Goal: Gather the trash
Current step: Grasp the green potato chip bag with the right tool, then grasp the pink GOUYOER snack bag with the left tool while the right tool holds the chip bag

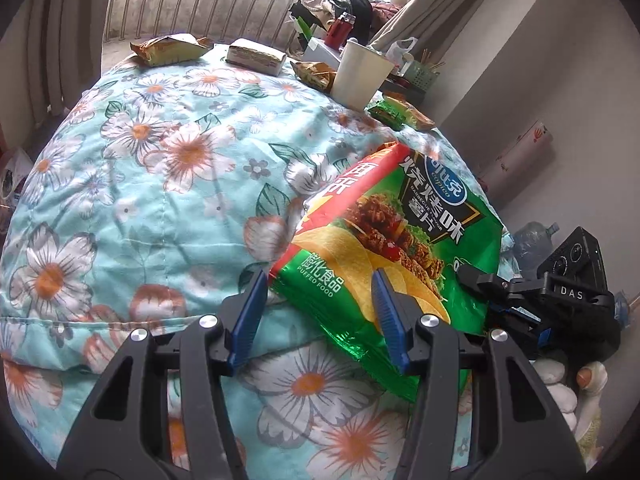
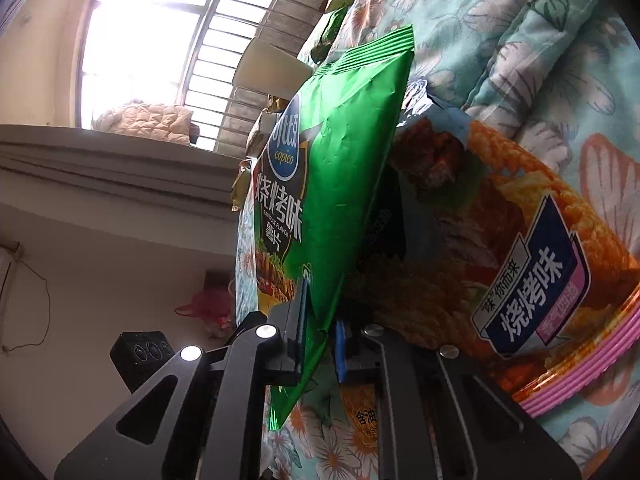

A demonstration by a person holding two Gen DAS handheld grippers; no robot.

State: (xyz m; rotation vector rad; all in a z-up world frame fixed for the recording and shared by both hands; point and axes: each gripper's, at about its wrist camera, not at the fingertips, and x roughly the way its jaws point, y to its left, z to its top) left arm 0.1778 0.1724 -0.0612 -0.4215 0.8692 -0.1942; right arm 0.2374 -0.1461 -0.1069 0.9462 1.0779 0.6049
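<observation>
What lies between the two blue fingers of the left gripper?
In the left wrist view, the open left gripper has the bottom corner of the green chip bag and floral quilt between its fingers.

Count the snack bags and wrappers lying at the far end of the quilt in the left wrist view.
3: one gold wrapper far left, a second gold wrapper beside the paper cup, one green wrapper right of it. Others may be hidden behind the cup.

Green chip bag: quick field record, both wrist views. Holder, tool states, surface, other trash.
item: green chip bag
held_by: right tool, shut on the bag's edge
left_tool: left tool open, beside the bag's lower corner, not gripping
surface: floral quilt
under_bag: orange snack bag lying on the quilt
other_trash: paper cup, wrappers at far edge
</observation>
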